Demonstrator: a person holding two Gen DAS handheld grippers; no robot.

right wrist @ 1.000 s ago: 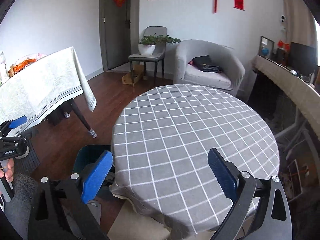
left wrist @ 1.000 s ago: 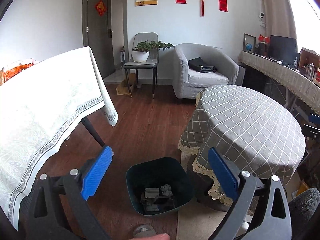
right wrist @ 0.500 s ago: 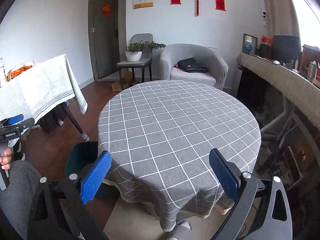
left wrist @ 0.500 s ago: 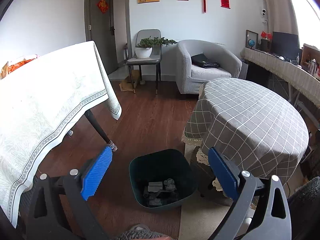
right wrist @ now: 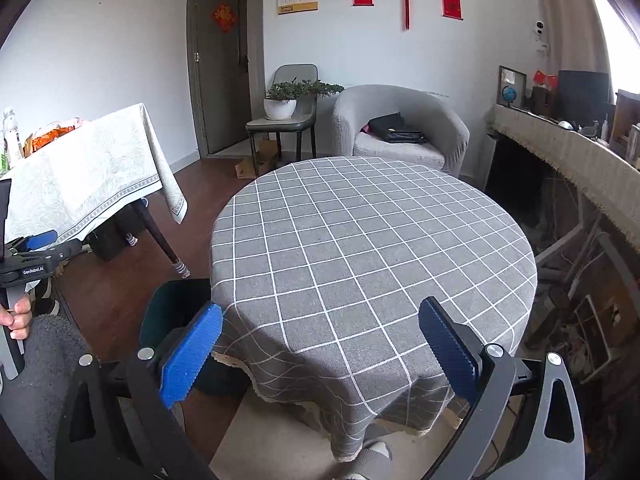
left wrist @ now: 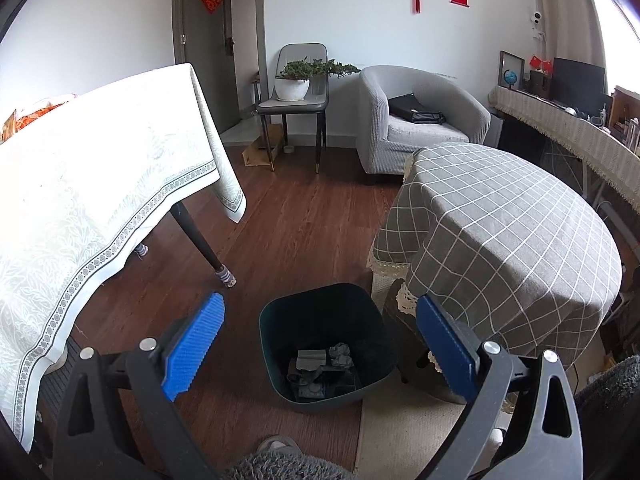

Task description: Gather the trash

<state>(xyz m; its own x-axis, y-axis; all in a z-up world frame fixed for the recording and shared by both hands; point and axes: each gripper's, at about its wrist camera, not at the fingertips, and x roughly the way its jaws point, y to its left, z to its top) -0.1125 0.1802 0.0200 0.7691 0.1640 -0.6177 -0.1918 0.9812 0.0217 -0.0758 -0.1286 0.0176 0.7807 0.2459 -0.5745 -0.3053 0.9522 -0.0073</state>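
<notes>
Hovering left gripper above bin | jaws apart | right gripper over table

round table's cloth is showing grey with a white grid and cream lace hem. rectangular table's cloth is showing pale cream leaf print with a grey dotted border. plastic bin is reading dark teal, grey crumpled scraps inside. gripper pads are showing blue on black frames. floor is reading red-brown wood.
</notes>
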